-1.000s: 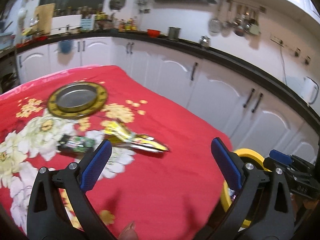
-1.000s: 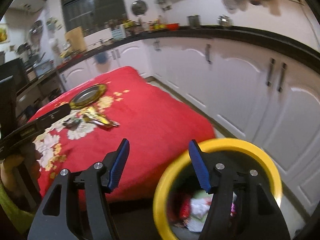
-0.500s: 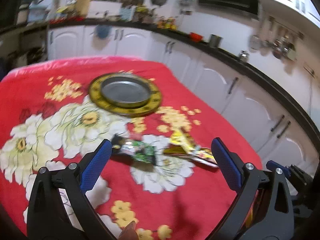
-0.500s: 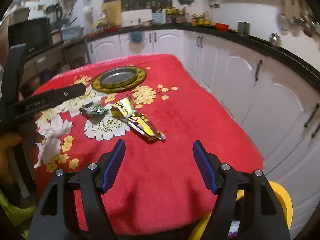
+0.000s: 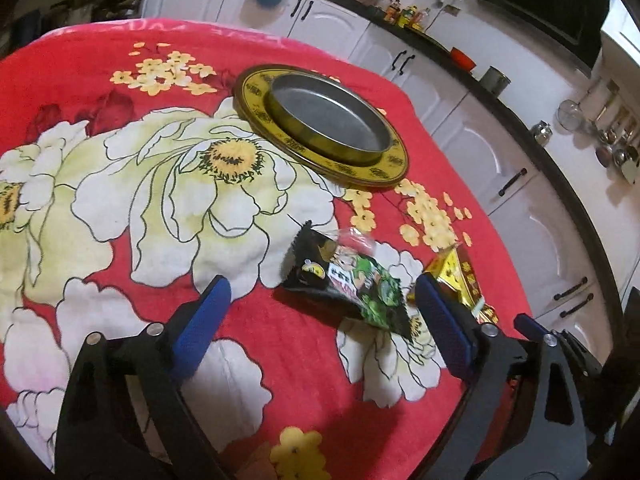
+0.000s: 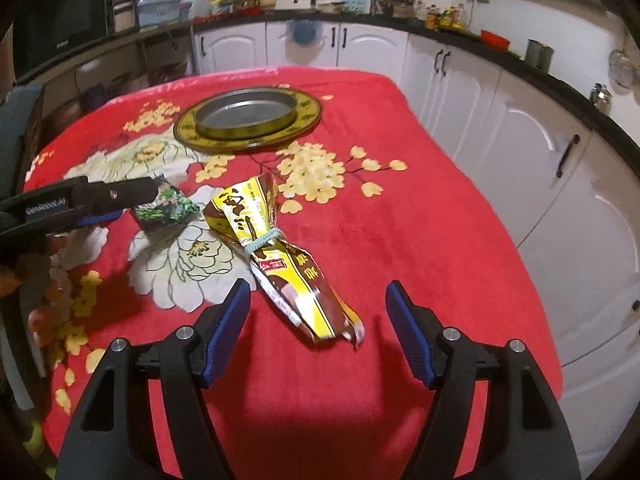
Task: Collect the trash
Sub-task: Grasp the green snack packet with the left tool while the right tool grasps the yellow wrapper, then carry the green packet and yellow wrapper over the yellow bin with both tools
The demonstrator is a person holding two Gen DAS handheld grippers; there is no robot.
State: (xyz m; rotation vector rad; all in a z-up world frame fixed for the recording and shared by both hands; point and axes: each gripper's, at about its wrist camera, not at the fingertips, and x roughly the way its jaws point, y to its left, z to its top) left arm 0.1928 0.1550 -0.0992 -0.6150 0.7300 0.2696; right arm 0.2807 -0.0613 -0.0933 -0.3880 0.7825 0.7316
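Two pieces of trash lie on the red floral tablecloth (image 5: 280, 360). A green and black snack wrapper (image 5: 348, 280) lies between the fingers of my left gripper (image 5: 320, 292). Its jaws are closing but the pads stand apart from the wrapper. In the right wrist view the same wrapper (image 6: 168, 208) shows beside the left gripper's finger (image 6: 112, 194). A crumpled yellow and brown wrapper (image 6: 276, 256), tied with a pale band, lies just ahead of my right gripper (image 6: 318, 296). Its near end reaches between the open jaws, untouched. The left wrist view shows only part of it (image 5: 460, 276).
A round metal tray with a gold rim (image 6: 308, 114) sits farther back on the cloth, also in the left wrist view (image 5: 256, 92). The table's right edge (image 6: 500, 240) drops toward white cabinets (image 6: 540, 160) under a dark, cluttered counter.
Both grippers swung from the yellow bin beside the table to low over the cloth, close to the wrappers. The bin has left both views. The left jaws have narrowed a little.
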